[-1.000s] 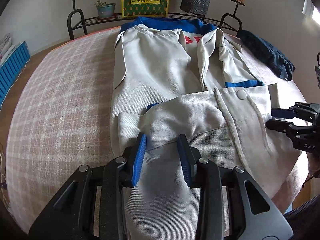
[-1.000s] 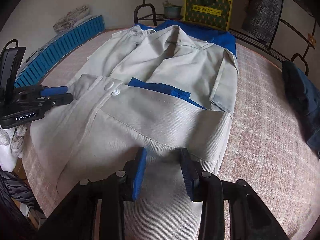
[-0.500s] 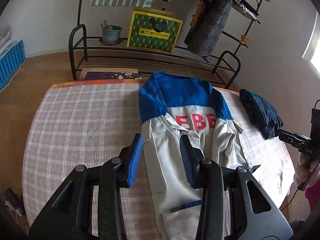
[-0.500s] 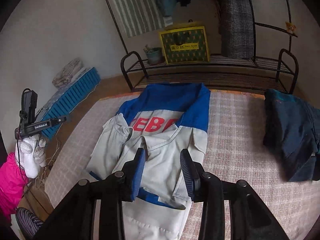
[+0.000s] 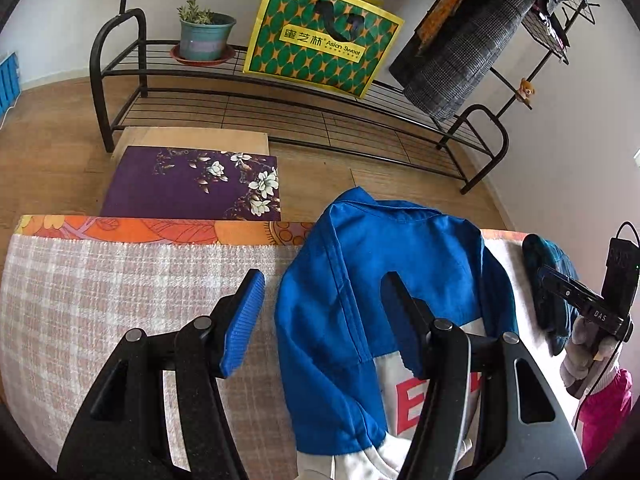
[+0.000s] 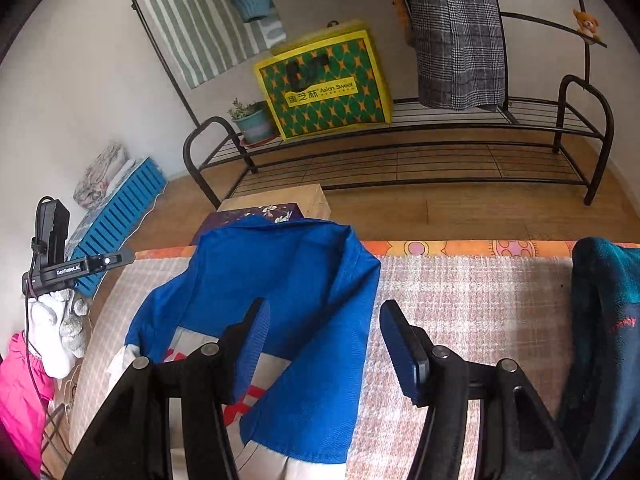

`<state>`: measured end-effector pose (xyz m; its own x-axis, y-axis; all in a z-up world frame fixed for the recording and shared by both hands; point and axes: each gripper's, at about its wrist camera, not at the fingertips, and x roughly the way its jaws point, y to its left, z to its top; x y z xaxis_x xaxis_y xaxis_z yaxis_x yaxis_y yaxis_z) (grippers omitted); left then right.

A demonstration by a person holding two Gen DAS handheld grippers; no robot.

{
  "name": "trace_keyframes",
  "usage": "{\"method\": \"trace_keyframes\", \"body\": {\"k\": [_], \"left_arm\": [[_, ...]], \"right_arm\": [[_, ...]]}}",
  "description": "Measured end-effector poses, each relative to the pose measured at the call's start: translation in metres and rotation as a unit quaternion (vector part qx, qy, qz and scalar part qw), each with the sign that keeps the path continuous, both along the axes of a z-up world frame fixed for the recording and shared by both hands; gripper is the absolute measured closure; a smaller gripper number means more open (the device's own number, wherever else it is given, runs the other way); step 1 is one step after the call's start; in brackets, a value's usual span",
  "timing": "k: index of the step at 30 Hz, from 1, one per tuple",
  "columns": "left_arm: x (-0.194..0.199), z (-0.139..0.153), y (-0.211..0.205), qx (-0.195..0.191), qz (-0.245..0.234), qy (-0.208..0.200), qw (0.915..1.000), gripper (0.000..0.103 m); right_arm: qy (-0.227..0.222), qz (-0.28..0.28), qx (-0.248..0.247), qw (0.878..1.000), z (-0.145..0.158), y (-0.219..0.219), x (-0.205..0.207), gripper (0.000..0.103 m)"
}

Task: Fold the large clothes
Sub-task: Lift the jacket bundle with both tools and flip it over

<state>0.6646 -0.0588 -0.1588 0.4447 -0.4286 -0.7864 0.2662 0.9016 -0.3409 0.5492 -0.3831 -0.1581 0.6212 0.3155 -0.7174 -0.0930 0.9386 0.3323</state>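
Two grippers, both w/ jaws apart, just been opening, nothing pinched: left gripper (image 5: pixel 322 300) and right gripper (image 6: pixel 324 328) hang over the jacket (image 5: pixel 360 288). Blue yoke faces up, grey body w/ red letters below, flat on the checked surface (image 5: pixel 120 288). Dark garment (image 6: pixel 604 320) lies to the right; metal rack (image 5: pixel 280 92) beyond.

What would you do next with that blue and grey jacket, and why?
Probably lower both grippers onto the far blue corners of the jacket and pinch them. The left gripper and right gripper have just been opening, and each hovers with open jaws over one blue shoulder, gripping nothing. The blue top is bunched and hangs over the far edge of the checked cloth, so it seems next to be folded.
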Motion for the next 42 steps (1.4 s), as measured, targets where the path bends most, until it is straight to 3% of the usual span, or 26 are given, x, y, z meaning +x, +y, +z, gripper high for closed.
{"method": "trace_keyframes", "body": {"k": [7,13,18,20,21,25,32,42], "left_arm": [[0.037,-0.045,-0.036,0.018,-0.026,0.020,0.9993,0.041],[0.054,-0.072,-0.056,0.042,-0.037,0.031,0.9980,0.043],[0.056,-0.073,-0.062,0.047,-0.036,0.012,0.9982,0.084],[0.054,-0.071,-0.062,0.044,-0.034,0.002,0.9985,0.097],[0.052,-0.070,-0.062,0.044,-0.033,-0.004,0.9985,0.098],[0.043,-0.058,-0.064,0.052,-0.028,-0.030,0.9978,0.101],[0.017,-0.012,-0.048,0.017,-0.019,-0.067,0.9974,0.102],[-0.083,0.076,-0.014,-0.017,-0.033,-0.106,0.9937,0.102]], "right_arm": [[0.027,-0.023,0.008,0.999,-0.047,-0.009,0.050,0.040],[0.032,-0.020,0.023,0.999,-0.065,0.001,0.074,0.046],[0.035,0.003,-0.024,0.999,-0.071,0.023,0.081,0.089],[0.033,0.000,-0.027,0.999,-0.069,0.024,0.079,0.095],[0.031,-0.001,-0.030,0.999,-0.068,0.025,0.078,0.096],[0.008,-0.006,-0.037,0.999,-0.056,0.027,0.071,0.099],[-0.041,-0.007,-0.019,0.999,-0.008,0.030,0.048,0.100],[-0.092,0.019,-0.005,0.996,0.083,0.050,-0.047,0.100]]}}
